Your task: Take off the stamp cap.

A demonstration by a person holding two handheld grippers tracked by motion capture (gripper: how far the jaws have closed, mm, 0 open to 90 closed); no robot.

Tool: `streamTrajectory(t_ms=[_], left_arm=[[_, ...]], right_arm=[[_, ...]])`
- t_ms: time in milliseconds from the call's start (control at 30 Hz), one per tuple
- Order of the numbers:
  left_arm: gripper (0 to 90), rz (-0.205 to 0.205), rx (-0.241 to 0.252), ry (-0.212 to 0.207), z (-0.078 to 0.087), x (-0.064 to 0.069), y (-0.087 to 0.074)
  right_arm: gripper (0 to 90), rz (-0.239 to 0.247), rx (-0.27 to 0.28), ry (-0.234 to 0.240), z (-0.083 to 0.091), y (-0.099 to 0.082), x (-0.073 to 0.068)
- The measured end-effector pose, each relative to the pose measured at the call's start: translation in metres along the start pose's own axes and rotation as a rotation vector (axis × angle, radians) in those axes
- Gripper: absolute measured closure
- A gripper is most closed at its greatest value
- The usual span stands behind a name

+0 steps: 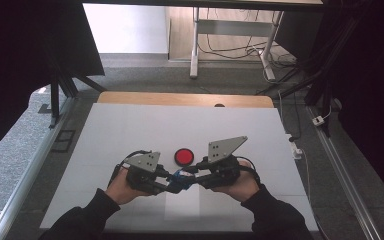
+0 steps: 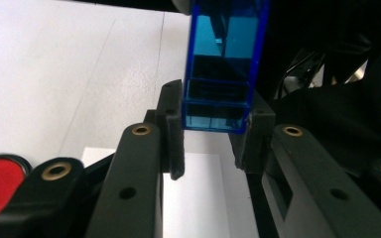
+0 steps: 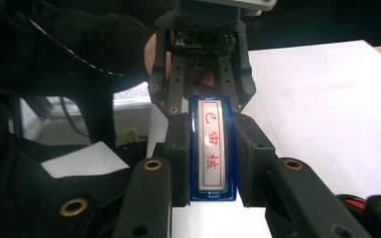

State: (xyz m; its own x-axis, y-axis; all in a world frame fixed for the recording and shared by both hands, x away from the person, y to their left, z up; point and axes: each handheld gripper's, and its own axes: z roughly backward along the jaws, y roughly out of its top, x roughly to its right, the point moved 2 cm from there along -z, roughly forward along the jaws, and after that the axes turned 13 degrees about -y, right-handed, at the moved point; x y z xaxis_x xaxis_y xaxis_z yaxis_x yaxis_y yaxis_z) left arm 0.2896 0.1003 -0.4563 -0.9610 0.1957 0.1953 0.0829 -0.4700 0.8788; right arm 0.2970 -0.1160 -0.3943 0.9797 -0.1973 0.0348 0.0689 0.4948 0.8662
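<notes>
Bright even light, dark edges, slight blur

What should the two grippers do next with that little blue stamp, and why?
Probably pull gently apart along the blue stamp. The left gripper and the right gripper are each shut on one end of it, held above the white table. The red characters on its white face show in the right gripper view, and a red ink pad lies just beyond, so parting the stamp from its cover seems likely.
</notes>
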Motion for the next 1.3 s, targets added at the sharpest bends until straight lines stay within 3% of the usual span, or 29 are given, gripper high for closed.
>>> streamTrajectory(t_ms=[67, 167, 267, 333, 367, 467, 500, 533, 567, 600, 767, 900, 1067, 1200, 1300], left_arm=[[69.4, -0.021, -0.007, 0.003, -0.0003, 0.0013, 0.0001], [69.4, -0.009, -0.008, 0.002, -0.0006, 0.0009, 0.0000], [69.4, 0.025, -0.004, 0.000, 0.0001, -0.0010, -0.0001], [69.4, 0.038, 0.000, 0.002, 0.0003, -0.0017, -0.0004], [69.3, 0.026, -0.010, 0.007, 0.0006, -0.0011, -0.0003], [69.4, -0.002, -0.016, 0.015, 0.0004, 0.0009, 0.0003], [69.4, -0.024, -0.024, 0.022, 0.0001, 0.0023, 0.0005], [69.4, -0.042, -0.027, 0.023, 0.0003, 0.0032, 0.0007], [69.4, -0.038, -0.024, 0.021, 0.0004, 0.0033, 0.0008], [69.4, -0.030, -0.025, 0.021, 0.0003, 0.0028, 0.0009], [69.4, 0.019, -0.050, 0.038, 0.0006, -0.0010, -0.0024], [69.4, 0.024, -0.032, 0.030, 0.0026, -0.0007, -0.0029], [69.1, 0.014, -0.048, 0.023, 0.0010, 0.0009, -0.0019], [68.9, 0.011, -0.065, 0.050, 0.0003, 0.0014, -0.0033], [68.9, 0.038, -0.055, 0.072, 0.0034, 0.0014, -0.0031]], right_arm=[[71.7, -0.027, 0.013, 0.030, -0.0005, -0.0018, 0.0025], [71.7, -0.024, 0.013, 0.031, -0.0008, -0.0027, 0.0033], [71.8, -0.003, 0.009, 0.012, -0.0005, -0.0017, 0.0014], [71.8, 0.056, -0.001, -0.035, -0.0004, 0.0016, -0.0042], [71.8, 0.075, -0.005, -0.045, -0.0003, 0.0025, -0.0056], [71.8, 0.071, -0.012, -0.039, 0.0000, 0.0034, -0.0059], [71.8, 0.038, -0.002, -0.011, 0.0006, 0.0025, -0.0034], [71.8, 0.038, -0.002, -0.011, 0.0006, 0.0025, -0.0034], [71.8, 0.007, 0.007, 0.012, 0.0010, 0.0009, -0.0007], [71.8, 0.006, 0.009, 0.012, 0.0009, 0.0002, 0.0001], [71.8, 0.051, 0.003, -0.032, 0.0014, 0.0016, -0.0026], [71.8, 0.048, 0.017, -0.044, 0.0056, 0.0026, -0.0007], [71.7, 0.048, 0.011, -0.055, 0.0037, 0.0004, -0.0003], [71.7, 0.045, 0.021, -0.073, 0.0052, 0.0011, 0.0000], [71.7, 0.038, 0.020, -0.086, 0.0062, 0.0012, 0.0007]])
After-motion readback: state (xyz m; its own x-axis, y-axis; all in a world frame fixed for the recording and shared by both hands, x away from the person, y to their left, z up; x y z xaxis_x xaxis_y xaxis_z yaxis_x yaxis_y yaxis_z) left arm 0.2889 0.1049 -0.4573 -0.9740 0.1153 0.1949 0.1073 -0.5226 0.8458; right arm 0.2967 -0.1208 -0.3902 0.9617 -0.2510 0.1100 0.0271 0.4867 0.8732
